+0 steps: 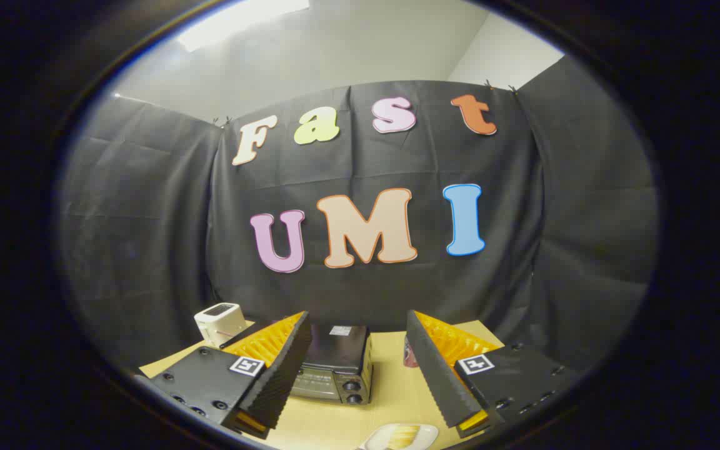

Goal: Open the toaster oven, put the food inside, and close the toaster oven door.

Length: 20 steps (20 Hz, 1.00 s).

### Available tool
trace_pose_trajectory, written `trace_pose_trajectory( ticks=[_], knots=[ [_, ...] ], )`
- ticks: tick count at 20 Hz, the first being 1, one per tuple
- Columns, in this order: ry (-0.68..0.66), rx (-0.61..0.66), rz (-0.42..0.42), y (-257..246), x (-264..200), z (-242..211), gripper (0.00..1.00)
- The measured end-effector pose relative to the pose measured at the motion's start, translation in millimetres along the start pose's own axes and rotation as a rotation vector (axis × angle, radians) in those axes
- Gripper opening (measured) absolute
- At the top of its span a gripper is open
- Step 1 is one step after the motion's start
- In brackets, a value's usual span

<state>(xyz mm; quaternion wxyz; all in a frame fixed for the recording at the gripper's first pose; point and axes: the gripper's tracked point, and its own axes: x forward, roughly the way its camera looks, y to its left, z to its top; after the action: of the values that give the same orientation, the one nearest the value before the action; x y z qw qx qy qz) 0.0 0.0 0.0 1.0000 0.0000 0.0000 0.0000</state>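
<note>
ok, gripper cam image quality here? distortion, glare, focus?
Gripper view: strong fisheye bend, the table edges curving; bright ceiling glare up top, the scene below dimmer; the toaster oven and plate sharp enough, no motion blur; the gripper fingers open, nothing between them.

Little can be read here. Each finger of the gripper carries a small square black-and-white marker on its black housing, one on the left and a second marker on the right; these are coded patterns, not words. A pale sticker sits on the top of the toaster oven, which stands between the spread fingers, but its print is too small to make out. The strip on the oven's front beside the knobs bears markings that are too blurred to read.
</note>
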Motion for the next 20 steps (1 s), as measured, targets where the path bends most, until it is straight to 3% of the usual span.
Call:
trace_pose_trajectory(
  ticks=[20],
  knots=[
    [0.014, -0.043, 0.014, 32, 18, -8, 0.96]
  ],
)
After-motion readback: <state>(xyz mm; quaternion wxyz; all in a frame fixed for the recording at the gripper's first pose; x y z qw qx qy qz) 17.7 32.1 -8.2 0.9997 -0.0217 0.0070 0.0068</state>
